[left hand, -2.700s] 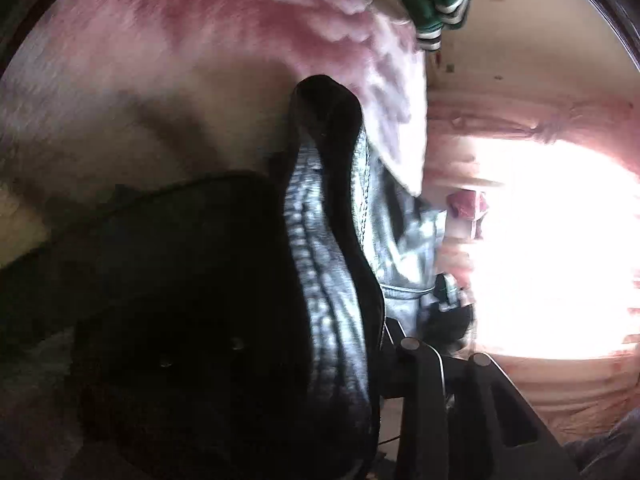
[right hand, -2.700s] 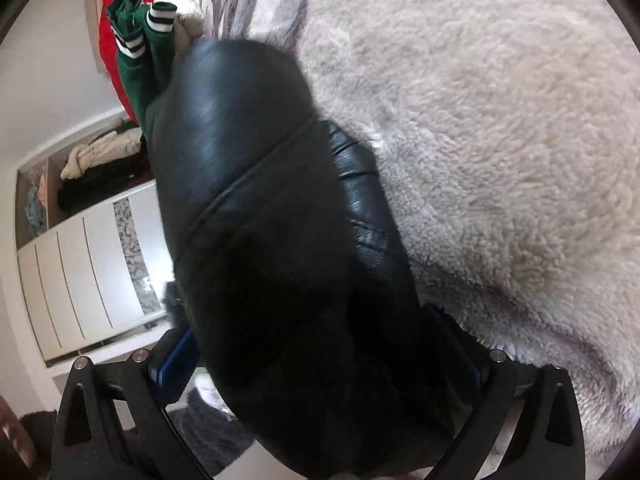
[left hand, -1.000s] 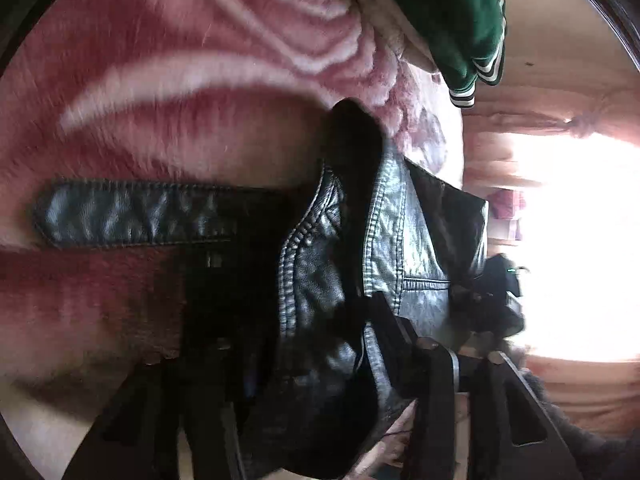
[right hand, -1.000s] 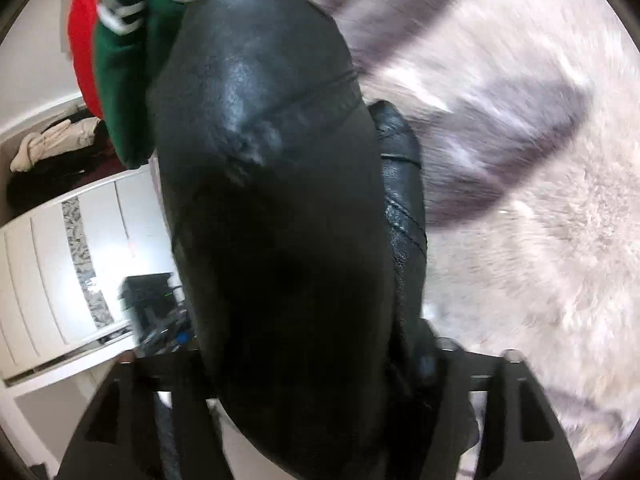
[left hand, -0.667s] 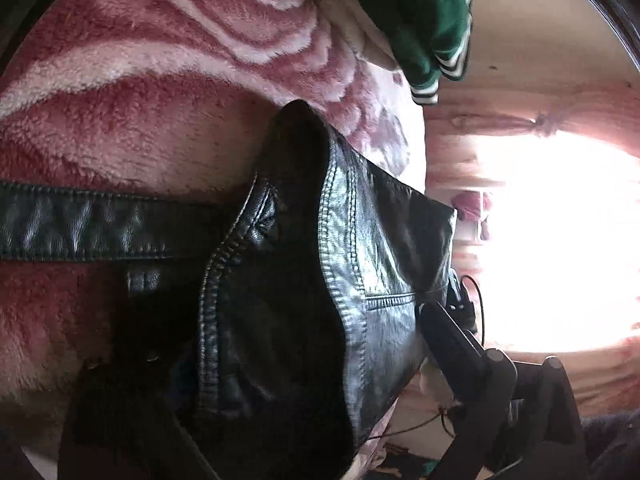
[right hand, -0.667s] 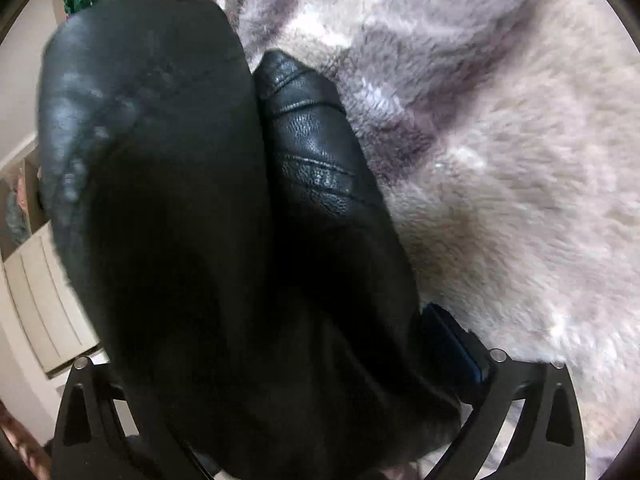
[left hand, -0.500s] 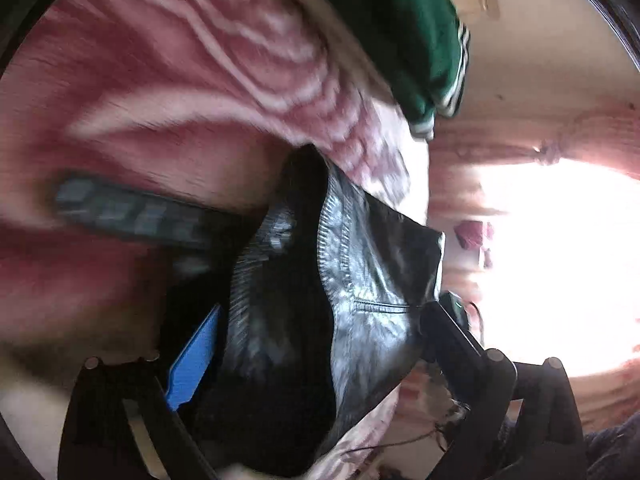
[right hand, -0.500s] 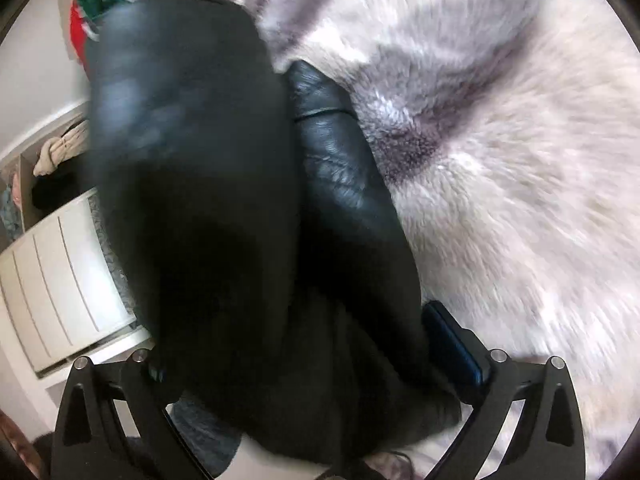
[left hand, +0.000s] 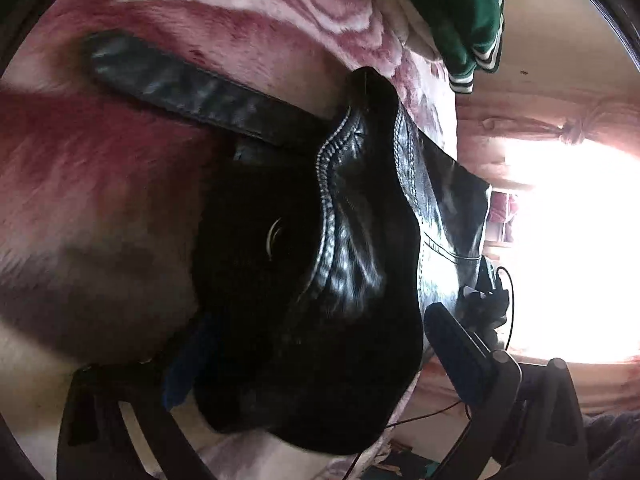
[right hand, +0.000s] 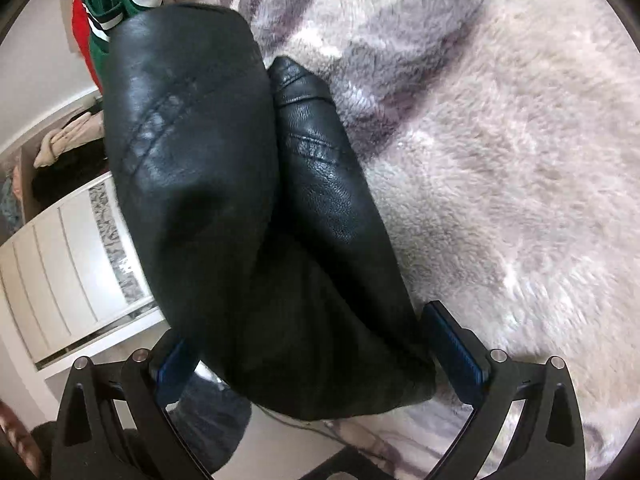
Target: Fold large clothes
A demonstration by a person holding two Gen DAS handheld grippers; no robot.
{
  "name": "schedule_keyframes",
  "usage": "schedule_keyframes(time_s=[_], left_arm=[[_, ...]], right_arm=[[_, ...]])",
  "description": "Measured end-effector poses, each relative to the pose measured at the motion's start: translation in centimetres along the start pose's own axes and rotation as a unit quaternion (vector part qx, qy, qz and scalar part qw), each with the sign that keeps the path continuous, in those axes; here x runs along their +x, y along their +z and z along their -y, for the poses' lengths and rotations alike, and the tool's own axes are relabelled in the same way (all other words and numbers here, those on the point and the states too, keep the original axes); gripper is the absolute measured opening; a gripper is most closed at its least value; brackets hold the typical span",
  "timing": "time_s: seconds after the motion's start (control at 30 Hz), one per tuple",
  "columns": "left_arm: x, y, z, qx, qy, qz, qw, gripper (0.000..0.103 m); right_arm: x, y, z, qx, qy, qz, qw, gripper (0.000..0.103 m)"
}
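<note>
A black leather jacket (left hand: 360,240) fills the left wrist view, bunched between the fingers of my left gripper (left hand: 312,344), whose jaws stand wide with the leather between them. A black strap of the jacket (left hand: 192,92) lies across the pink fleece blanket (left hand: 100,168). In the right wrist view the same jacket (right hand: 224,184) hangs in thick folds between the blue pads of my right gripper (right hand: 320,360), jaws also wide around it, over the pale plush blanket (right hand: 500,160).
A green garment with striped cuffs (left hand: 460,12) lies at the bed's far end; it also shows in the right wrist view (right hand: 116,4) beside a red one (right hand: 82,20). A white cupboard (right hand: 68,264) stands left. A bright window (left hand: 568,248) is right.
Both grippers opened wide around the jacket after a tighter hold one second ago. The jacket has shifted and the strap now lies farther up the blanket.
</note>
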State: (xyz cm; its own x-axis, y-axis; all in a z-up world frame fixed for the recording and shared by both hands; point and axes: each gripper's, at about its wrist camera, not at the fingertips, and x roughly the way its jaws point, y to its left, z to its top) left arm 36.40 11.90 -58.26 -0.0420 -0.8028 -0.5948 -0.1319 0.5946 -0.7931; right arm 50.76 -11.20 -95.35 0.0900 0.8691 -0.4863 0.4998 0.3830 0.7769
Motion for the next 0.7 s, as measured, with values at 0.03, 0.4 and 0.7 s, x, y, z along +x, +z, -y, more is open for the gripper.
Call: schedule_keyframes(time_s=[0.03, 0.4, 0.7], left_arm=[[0.0, 0.1, 0.0, -0.002, -0.009, 0.002, 1.0, 0.103], [-4.3, -2.8, -2.6, -0.053, 0.006, -0.026, 0.9982, 0.102], [-0.5, -1.1, -1.6, -0.06, -0.045, -0.016, 0.9971, 0.103]], right_arm=[[0.1, 0.2, 0.1, -0.004, 0.005, -0.004, 1.0, 0.103], [2.6, 3.1, -1.1, -0.014, 0.01, -0.045, 0.999, 0.103], [4.6, 5.0, 0.0, -0.011, 0.037, -0.062, 0.997, 0.103]])
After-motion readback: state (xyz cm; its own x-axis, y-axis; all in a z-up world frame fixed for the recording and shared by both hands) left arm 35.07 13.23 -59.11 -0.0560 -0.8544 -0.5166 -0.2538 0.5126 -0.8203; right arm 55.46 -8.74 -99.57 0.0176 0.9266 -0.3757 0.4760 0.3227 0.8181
